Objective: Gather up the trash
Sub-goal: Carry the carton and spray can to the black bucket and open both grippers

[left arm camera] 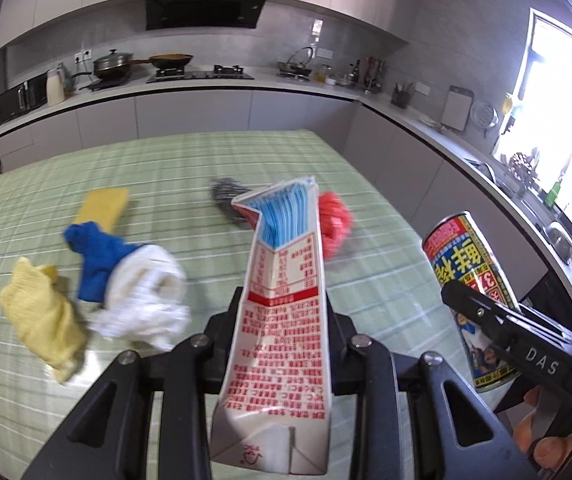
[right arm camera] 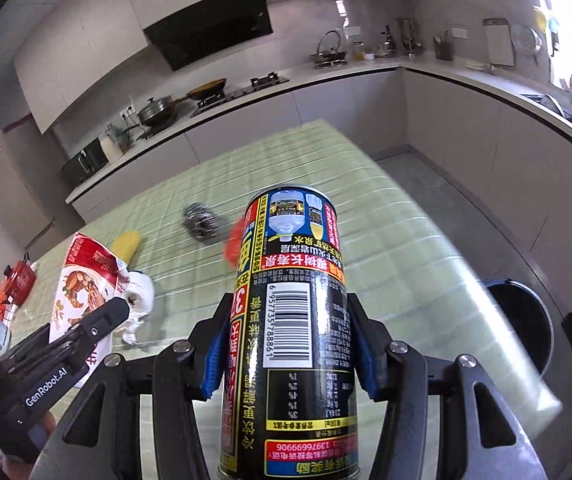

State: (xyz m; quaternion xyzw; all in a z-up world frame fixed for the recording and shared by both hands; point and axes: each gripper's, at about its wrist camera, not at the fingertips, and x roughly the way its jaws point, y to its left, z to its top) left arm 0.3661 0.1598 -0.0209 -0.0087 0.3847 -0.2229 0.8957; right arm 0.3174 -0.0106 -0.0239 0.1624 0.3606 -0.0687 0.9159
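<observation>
Trash: flattened carton (left arm camera: 282,320) pinched in left gripper (left arm camera: 282,312); can (right arm camera: 297,320) clamped by right gripper (right arm camera: 286,344). Risk: smooth can slipping before bin (right arm camera: 525,320).

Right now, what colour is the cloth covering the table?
Pale green tablecloth with white check lines; clearest in the left wrist view.

green checked tablecloth (left arm camera: 190,152), red-printed white carton (left arm camera: 282,320), black-and-yellow can (right arm camera: 293,320)

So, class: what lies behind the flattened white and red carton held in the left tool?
Behind the carton, a grey steel wool scourer and a red mesh scrubber lie on the green checked tablecloth. The carton covers part of each.
</observation>
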